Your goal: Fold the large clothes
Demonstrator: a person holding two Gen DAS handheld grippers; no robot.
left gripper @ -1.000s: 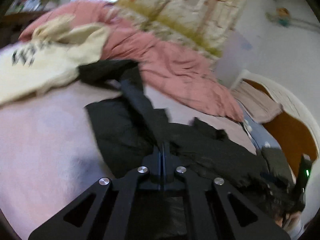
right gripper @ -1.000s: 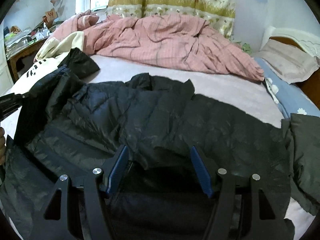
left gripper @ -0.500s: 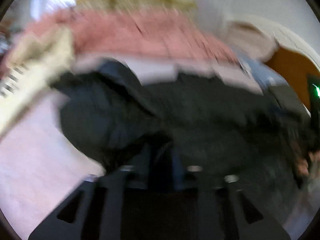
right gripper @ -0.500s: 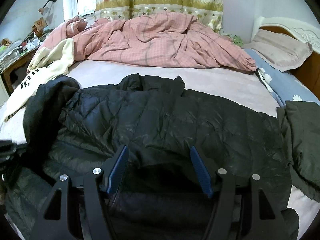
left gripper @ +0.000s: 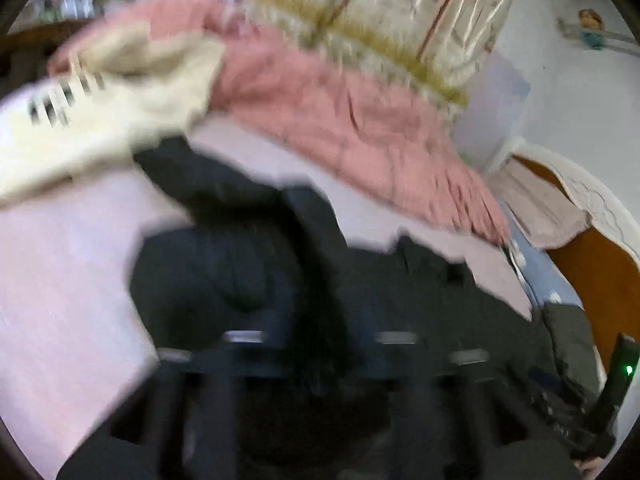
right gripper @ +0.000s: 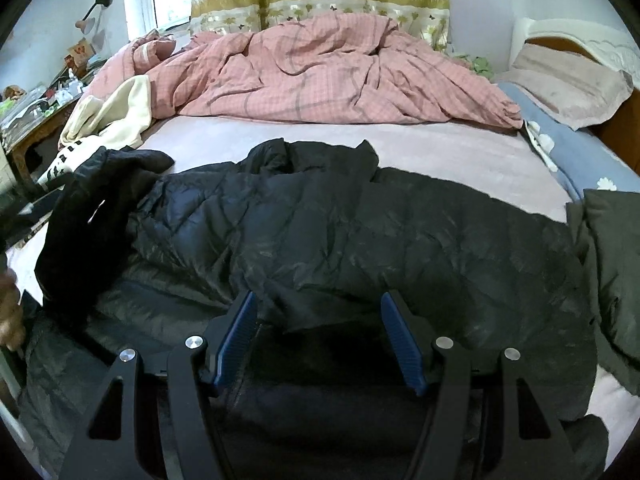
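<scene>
A black quilted down jacket (right gripper: 340,232) lies spread on the pale pink bed sheet (right gripper: 440,148), its collar toward the far side. Its left sleeve (right gripper: 84,224) is lifted and folded over the body at the left. My right gripper (right gripper: 318,320) is open and empty, its blue pads just above the jacket's near edge. The left wrist view is blurred by motion; the left gripper (left gripper: 316,344) hangs over the jacket (left gripper: 224,280) with dark sleeve fabric between its fingers, and I cannot tell how the jaws stand.
A pink checked duvet (right gripper: 320,76) is bunched along the far side of the bed. A cream garment (right gripper: 116,116) lies far left. A dark green garment (right gripper: 612,256) lies at the right edge. A pillow (right gripper: 568,88) and wooden headboard stand right. A cluttered side table (right gripper: 36,100) stands left.
The left gripper has swung with the sleeve across the jacket's left side, and its view has blurred. The right gripper has stayed open over the near edge, tilting up slightly.
</scene>
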